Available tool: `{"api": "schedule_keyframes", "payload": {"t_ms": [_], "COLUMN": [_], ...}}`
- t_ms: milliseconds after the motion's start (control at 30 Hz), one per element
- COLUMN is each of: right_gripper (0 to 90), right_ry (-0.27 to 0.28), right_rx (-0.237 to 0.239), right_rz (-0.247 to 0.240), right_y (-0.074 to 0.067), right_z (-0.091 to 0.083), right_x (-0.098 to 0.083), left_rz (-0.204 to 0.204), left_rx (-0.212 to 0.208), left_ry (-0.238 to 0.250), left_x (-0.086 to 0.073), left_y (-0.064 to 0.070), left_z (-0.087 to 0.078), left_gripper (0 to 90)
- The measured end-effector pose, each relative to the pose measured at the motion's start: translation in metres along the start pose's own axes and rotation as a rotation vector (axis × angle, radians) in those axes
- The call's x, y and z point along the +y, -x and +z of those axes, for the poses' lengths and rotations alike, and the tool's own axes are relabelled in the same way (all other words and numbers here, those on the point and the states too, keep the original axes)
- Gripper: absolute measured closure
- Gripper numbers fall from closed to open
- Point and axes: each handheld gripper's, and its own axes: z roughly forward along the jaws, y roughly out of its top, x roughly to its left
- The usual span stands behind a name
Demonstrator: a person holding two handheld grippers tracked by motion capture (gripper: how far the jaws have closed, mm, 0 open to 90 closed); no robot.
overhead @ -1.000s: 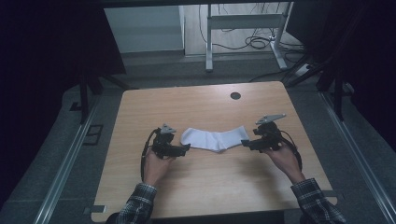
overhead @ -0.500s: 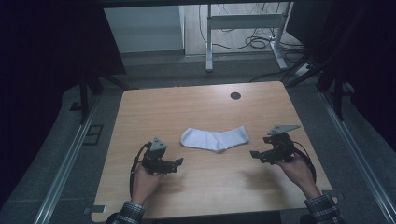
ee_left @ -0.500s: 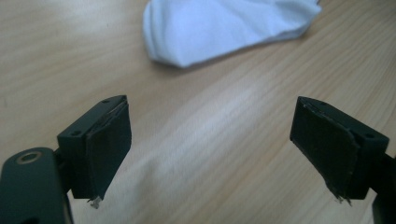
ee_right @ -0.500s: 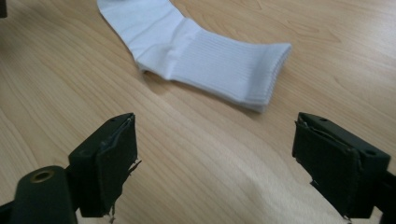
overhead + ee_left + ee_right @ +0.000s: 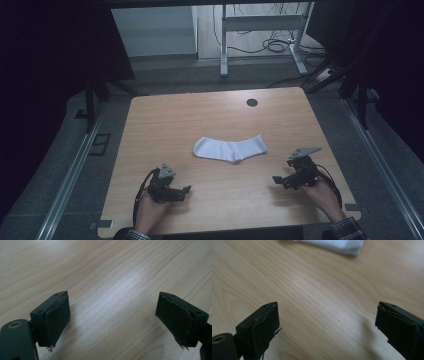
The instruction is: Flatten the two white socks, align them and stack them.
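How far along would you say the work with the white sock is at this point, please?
Done, it seems: the white sock lies flat, apparently folded, mid-table, touched by nothing. In hand: nothing. The left gripper and right gripper sit near the front edge, away from the sock; the right one's jaws have just been opening, with nothing between them, and the left stands open over bare wood. Left: no further step shows.

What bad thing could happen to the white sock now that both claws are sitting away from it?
Probably not much. The sock lies flat mid-table, apart from both claws. The left claw and right claw are open and low over the table, so a careless sweep back could scrape the wood or push the sock and rumple it. The cable by the left hand might snag.
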Motion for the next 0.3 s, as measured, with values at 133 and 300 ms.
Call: {"api": "schedule_keyframes", "payload": {"t_ms": [133,300], "right_gripper": [4.4,3.5], "right_ry": [-0.017,0.016], "right_rx": [-0.041,-0.071], "right_rz": [-0.04,-0.079], "right_y": [-0.0006,-0.0066], "right_z": [0.0084,0.0109], "right_x": [-0.0081,-0.0138], "left_rz": [0.033,0.043], "left_rx": [0.019,0.015], "left_ry": [-0.001,0.022], "left_x": [-0.0015,-0.0048], "left_y": [0.0009,-0.0001], "left_z": [0.0022,0.0024], "left_gripper": [12.6,12.5]}}
